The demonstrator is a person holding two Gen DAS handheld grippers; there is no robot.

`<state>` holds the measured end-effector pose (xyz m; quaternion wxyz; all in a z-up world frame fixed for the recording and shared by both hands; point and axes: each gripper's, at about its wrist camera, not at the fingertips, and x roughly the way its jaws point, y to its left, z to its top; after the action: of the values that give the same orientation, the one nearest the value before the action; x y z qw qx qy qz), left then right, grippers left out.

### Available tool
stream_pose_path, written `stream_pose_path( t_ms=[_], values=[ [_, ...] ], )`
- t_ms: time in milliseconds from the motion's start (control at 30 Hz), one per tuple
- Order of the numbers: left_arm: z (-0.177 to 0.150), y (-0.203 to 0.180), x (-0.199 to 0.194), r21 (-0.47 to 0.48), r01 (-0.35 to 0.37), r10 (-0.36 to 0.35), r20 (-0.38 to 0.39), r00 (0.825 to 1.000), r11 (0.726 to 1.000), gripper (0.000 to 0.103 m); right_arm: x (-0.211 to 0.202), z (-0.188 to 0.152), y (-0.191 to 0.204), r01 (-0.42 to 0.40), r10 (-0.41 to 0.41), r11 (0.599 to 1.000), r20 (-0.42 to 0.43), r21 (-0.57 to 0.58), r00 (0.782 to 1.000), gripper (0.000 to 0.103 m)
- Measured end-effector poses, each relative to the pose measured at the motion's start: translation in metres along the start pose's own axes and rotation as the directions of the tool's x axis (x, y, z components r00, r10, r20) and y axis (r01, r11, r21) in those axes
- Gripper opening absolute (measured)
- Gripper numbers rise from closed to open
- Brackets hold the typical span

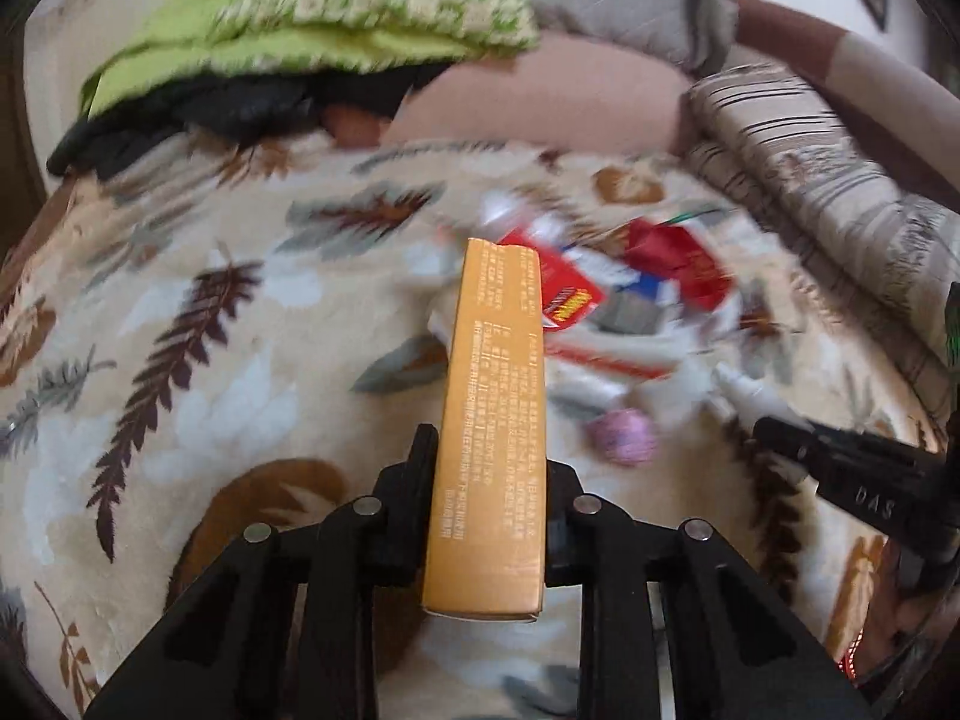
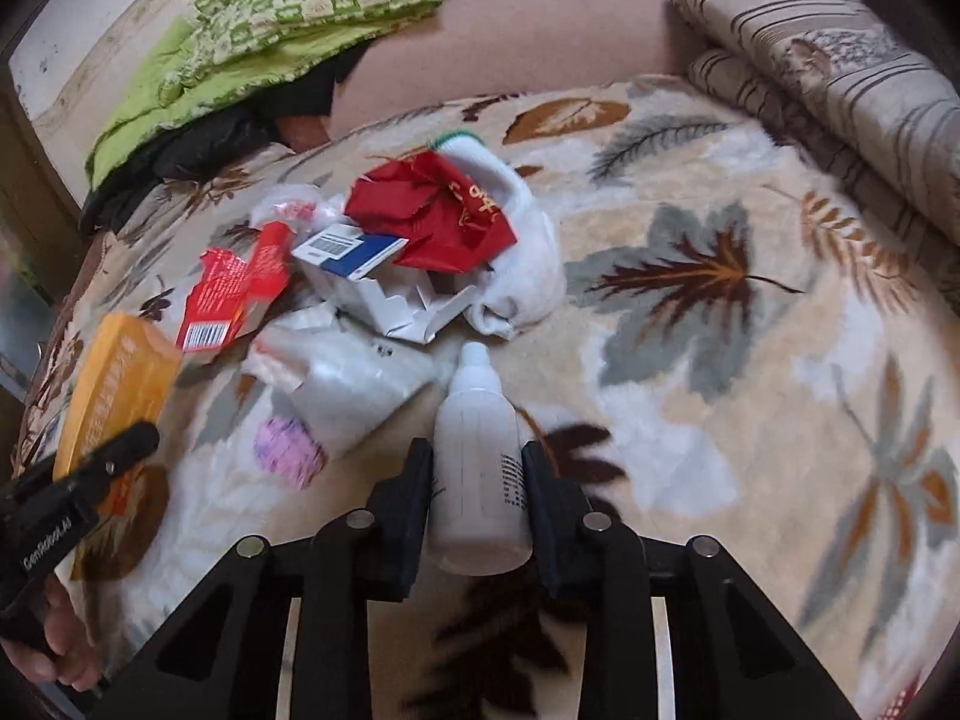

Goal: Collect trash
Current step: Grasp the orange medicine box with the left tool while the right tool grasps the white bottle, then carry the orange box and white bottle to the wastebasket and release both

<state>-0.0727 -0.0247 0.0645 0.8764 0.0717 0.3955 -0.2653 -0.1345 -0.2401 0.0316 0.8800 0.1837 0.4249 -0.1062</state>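
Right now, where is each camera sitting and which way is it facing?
Left wrist: on the left gripper, angled down over the leaf-print blanket; own fingers clamp an orange box.
Right wrist: on the right gripper, angled down; own fingers clamp a white bottle, a hand at lower left.
Shared: the orange box, bottle, red wrapper, each other's gripper.

Left gripper (image 1: 489, 468) angled downward, both fingers pressed against the sides of a long orange box (image 1: 489, 420) that runs forward between them. Right gripper (image 2: 477, 480) angled downward, fingers clamped on a white bottle (image 2: 477, 468), cap pointing ahead.
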Motion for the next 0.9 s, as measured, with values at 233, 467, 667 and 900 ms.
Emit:
stream_pose_path(
  t_ms=[233,467,667,900],
  values=[
    [-0.009,-0.055,-0.003,0.076,0.107,-0.107,-0.008,0.994,0.991,0.025,-0.041,-0.019,-0.012,-0.005,0.003,0.999,0.048,0.037,0.999,0.033],
    [-0.029,-0.085,0.033,0.148,0.167,-0.136,-0.198,0.971,0.975,0.025,-0.024,-0.033,-0.032,0.014,-0.011,0.999,-0.061,0.048,0.998,0.033],
    [-0.034,-0.083,0.045,0.128,0.168,-0.133,-0.243,0.961,0.977,0.025,-0.015,-0.034,-0.030,0.029,-0.024,0.998,-0.086,0.061,0.996,0.033],
    [-0.020,-0.081,0.012,0.151,0.129,-0.125,-0.031,0.992,0.980,0.025,-0.029,-0.030,-0.028,0.027,-0.026,0.998,-0.018,0.065,0.999,0.032]
  ],
)
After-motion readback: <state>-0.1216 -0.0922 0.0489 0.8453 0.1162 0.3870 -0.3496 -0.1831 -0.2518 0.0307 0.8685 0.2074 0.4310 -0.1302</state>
